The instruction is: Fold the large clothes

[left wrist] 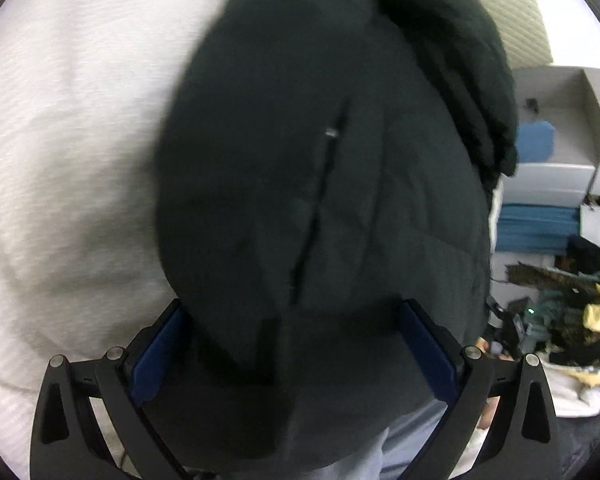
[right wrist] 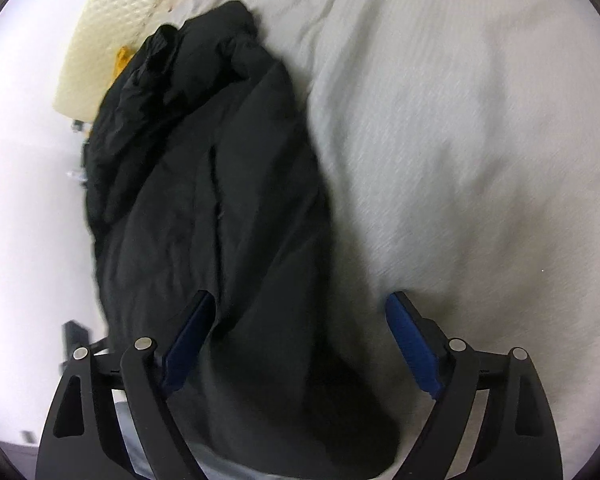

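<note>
Two grippers, both spread wide, nothing clamped that I can see. Left gripper (left wrist: 290, 344) has its blue pads either side of the near end of the bulky black quilted jacket (left wrist: 320, 200); fabric fills the gap, but I can't tell whether the pads touch it. Right gripper (right wrist: 300, 340) straddles the jacket's (right wrist: 204, 208) near edge: left pad against or over the cloth, right pad over the bare white ribbed bedcover (right wrist: 460, 140). Jacket lies lengthwise away from me on that cover, bunched at the far end near a cream textured pillow (right wrist: 112, 36). I judge it soft, puffy, fairly light for its bulk, shell likely slick, so a thin pinch may slide off. I'd take a thick fold at the near hem corners. Zipper line (left wrist: 320, 200) runs down the middle, useful fold reference. Frames are motion-blurred.
</note>
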The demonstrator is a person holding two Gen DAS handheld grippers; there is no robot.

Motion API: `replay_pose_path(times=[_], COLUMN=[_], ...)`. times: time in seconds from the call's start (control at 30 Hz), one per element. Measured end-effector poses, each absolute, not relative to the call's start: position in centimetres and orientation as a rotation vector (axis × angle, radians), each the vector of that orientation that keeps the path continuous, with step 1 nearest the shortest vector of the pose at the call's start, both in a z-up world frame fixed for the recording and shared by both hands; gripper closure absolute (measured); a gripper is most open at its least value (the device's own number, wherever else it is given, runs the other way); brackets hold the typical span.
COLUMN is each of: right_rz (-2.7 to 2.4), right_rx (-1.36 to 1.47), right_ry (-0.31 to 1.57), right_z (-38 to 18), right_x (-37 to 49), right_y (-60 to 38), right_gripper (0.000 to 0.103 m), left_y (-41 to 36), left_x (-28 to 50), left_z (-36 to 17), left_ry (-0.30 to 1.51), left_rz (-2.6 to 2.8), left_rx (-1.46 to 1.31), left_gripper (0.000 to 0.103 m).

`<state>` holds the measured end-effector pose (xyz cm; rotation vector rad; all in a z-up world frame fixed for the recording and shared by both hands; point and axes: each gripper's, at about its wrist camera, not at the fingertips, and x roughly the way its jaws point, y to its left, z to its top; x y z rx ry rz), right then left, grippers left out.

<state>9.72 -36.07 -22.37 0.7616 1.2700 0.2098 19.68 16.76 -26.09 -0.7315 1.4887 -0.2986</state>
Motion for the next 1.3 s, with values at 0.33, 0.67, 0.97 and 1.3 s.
replay_pose_path(times=[0.33,0.67,0.97,1.3], right_rz=[0.496,0.387,0.586,0.69], right_rx=[0.81,0.825,0.944,0.893], right_ry=[1.199,1.299,1.23,1.14], right_z=[-19.8,-22.8,-22.0,-19.8], right_x=[9.0,9.1,9.4,9.5], right_y=[-32.7,-33.7,-32.9,-32.2], right_gripper=[0.014,0.015,0.014,0.052], left_y=[14.1,15.0,12.6,11.3], left_x=[19.9,20.7,20.8,21.2], left_z=[-23.3,-26.5,-23.7,-23.8], left_ry=[1.418,1.586,1.518,1.481], left_rz=[-0.5,-0.291,-0.517,-0.404], left_rx=[-0.712,-0.692,-0.653,-0.663], left_gripper=[0.002,0.0,0.003,0.033])
